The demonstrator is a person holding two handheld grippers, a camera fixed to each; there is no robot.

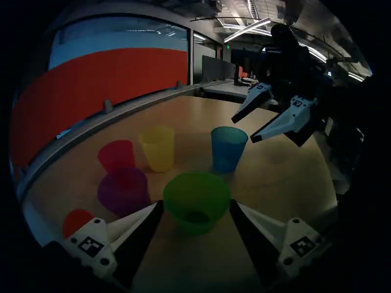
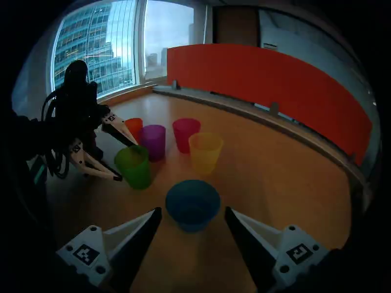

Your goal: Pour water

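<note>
A pale wooden desk [image 2: 283, 166] runs along a long orange panel [image 2: 273, 83]. Tall windows [image 2: 88, 49] show glass towers outside; strip lights [image 1: 247, 29] glow on the ceiling.

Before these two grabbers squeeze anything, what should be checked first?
1. Green cup sits between the left gripper fingers: ok.
2. Blue cup sits between the right gripper fingers: ok.
3. Both pairs of fingers open, not pressing yet: ok.
4. Both cups upright on the table: ok.
5. Water in either cup: cannot tell, too dim.
6. Purple cup clear of the left gripper's nearer finger: cannot tell, it stands very close.
</note>
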